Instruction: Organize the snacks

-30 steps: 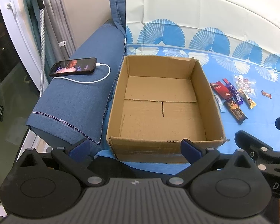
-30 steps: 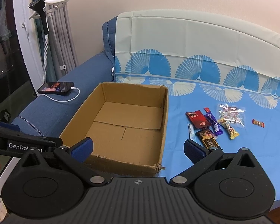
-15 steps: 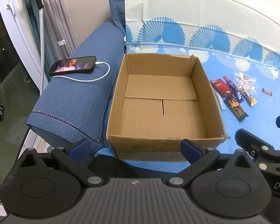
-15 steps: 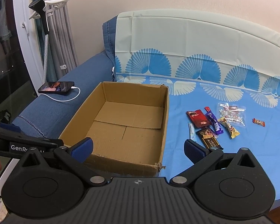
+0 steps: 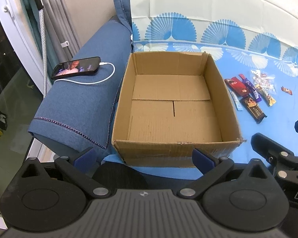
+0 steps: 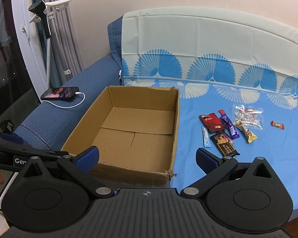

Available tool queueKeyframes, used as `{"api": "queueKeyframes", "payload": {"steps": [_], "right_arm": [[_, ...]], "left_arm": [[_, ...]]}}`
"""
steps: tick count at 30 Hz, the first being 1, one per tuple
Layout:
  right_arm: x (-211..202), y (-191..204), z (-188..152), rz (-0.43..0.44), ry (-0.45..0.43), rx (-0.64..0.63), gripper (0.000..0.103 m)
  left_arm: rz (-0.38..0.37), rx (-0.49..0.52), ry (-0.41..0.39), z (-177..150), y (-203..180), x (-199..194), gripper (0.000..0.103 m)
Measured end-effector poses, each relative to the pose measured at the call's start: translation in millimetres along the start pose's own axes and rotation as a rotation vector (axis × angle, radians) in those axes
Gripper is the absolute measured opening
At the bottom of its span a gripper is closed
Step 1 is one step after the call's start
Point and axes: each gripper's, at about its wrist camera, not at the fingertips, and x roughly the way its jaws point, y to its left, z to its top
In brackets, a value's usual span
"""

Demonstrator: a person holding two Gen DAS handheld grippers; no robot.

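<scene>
An empty open cardboard box (image 5: 174, 148) (image 6: 121, 166) sits on the blue sheet. To its right lies a cluster of snacks: a red packet (image 6: 211, 121), a purple bar (image 6: 229, 126), a dark chocolate bar (image 6: 224, 143), a yellow bar (image 6: 246, 131), a clear candy bag (image 6: 248, 115), a thin blue stick (image 6: 205, 136) and a small red candy (image 6: 277, 124). The dark bar also shows in the left wrist view (image 5: 253, 109). My left gripper (image 5: 144, 157) is open and empty at the box's near wall. My right gripper (image 6: 147, 157) is open and empty, at the box's near right corner.
A phone (image 5: 76, 67) on a white charging cable lies on the blue sofa arm (image 5: 83, 103) left of the box. A phone stand (image 6: 43, 13), curtains and a glass door are at far left. The sheet-covered backrest (image 6: 198, 37) rises behind.
Both grippers have drifted slightly; the box and snacks sit a little lower and nearer in both views. Both stay open. Nothing was picked up.
</scene>
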Motion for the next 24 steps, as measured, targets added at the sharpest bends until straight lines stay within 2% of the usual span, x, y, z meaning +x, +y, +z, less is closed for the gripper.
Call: {"api": "queueKeyframes", "payload": {"steps": [15,20,24], "right_arm": [[7,-51,-10,-0.019,0.008,0.154,0.103],[10,-82,-17,-0.059,0.007,0.208,0.103],[11,-118,-23,-0.134,-0.003,0.255,0.103]], "left_arm": [[0.007,0.102,0.050,10,-50,9,0.103],[-0.026,0.143,0.068,20,-82,17,0.103],[-0.070,0.189,0.075,33,-116,24,0.103]]}}
